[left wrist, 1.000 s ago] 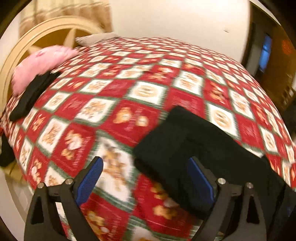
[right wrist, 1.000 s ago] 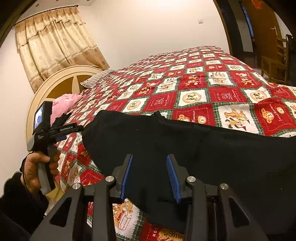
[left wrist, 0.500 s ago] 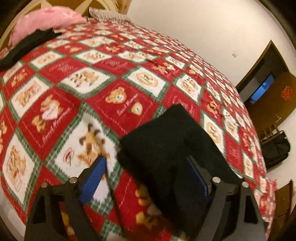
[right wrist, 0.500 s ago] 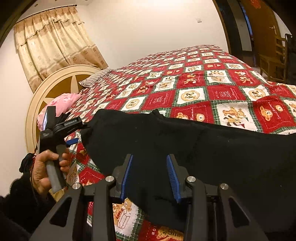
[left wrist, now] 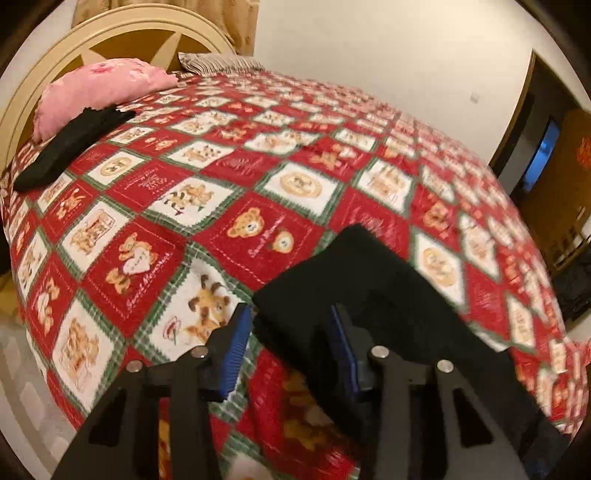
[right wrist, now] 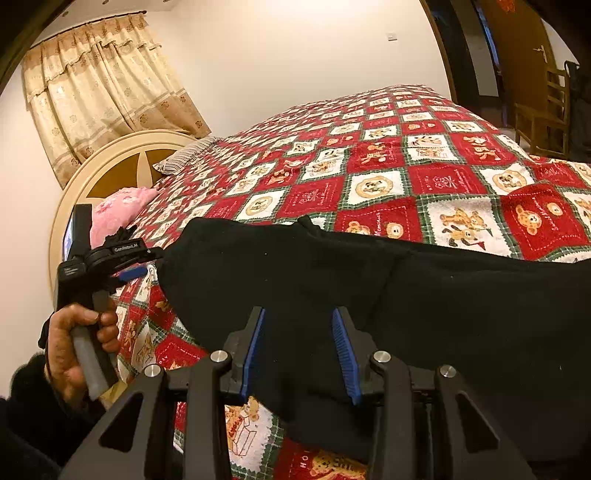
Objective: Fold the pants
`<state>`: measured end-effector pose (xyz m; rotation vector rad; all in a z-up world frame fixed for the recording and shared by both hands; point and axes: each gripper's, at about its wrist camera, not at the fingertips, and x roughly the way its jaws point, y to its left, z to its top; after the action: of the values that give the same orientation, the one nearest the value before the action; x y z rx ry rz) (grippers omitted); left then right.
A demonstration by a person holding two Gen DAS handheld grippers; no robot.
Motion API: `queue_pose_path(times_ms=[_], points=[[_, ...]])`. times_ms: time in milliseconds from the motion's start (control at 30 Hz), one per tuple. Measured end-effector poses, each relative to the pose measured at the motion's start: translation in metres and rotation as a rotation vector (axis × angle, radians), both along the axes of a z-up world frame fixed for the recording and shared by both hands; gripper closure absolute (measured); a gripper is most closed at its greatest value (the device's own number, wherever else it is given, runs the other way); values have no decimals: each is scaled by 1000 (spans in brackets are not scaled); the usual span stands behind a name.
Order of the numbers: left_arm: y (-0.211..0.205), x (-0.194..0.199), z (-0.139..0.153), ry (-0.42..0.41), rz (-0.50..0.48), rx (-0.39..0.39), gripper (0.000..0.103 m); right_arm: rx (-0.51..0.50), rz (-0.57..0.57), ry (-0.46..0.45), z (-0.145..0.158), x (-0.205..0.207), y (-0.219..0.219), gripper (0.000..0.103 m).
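Black pants [left wrist: 388,295] lie spread along the near edge of the bed, over a red and white teddy-bear quilt [left wrist: 184,192]. My left gripper [left wrist: 291,314] straddles their left corner. Its jaws are closing with the fabric between them, and the left pad stands just clear of the cloth. In the right wrist view a person's hand holds that left gripper [right wrist: 129,271] at the corner of the pants [right wrist: 406,295]. My right gripper [right wrist: 298,317] sits on their near edge, shut on a thick bunch of fabric that fills the gap.
A pink pillow [left wrist: 99,85] and another black garment [left wrist: 70,144] lie by the round headboard [left wrist: 110,33], with a striped pillow [left wrist: 218,62] beyond. A wooden chair [right wrist: 543,122] and a doorway stand past the bed's far right. The bed's edge drops off below both grippers.
The left jaws have narrowed around the pants' corner, and the left gripper has rolled and edged up to the cloth. The right gripper and the pants under it have stayed still.
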<state>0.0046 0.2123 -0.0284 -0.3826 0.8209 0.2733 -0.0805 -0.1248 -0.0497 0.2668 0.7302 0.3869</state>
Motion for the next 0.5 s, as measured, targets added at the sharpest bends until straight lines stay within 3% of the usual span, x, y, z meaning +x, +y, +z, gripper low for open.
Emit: queue_pose_path(times_ms=[100, 200, 267, 300, 400, 467, 500], points=[[-4, 1, -12, 43, -14, -112, 45, -2, 4, -4, 1, -1, 0, 64], [-8, 14, -32, 129, -3, -137, 45, 1, 3, -8, 1, -4, -1, 64], [-9, 17, -31, 107, 14, -119, 39, 5, -1, -3, 1, -2, -1, 64], [-9, 21, -31, 110, 18, -132, 32, 7, -1, -1, 0, -2, -2, 64], [-5, 33, -31, 94, 60, -186, 25, 8, -4, -2, 1, -2, -2, 64], [-6, 36, -30, 76, 75, -175, 31, 9, -6, -2, 1, -2, -3, 64], [-10, 36, -28, 63, 74, -156, 50, 10, -8, 0, 0, -2, -4, 64]])
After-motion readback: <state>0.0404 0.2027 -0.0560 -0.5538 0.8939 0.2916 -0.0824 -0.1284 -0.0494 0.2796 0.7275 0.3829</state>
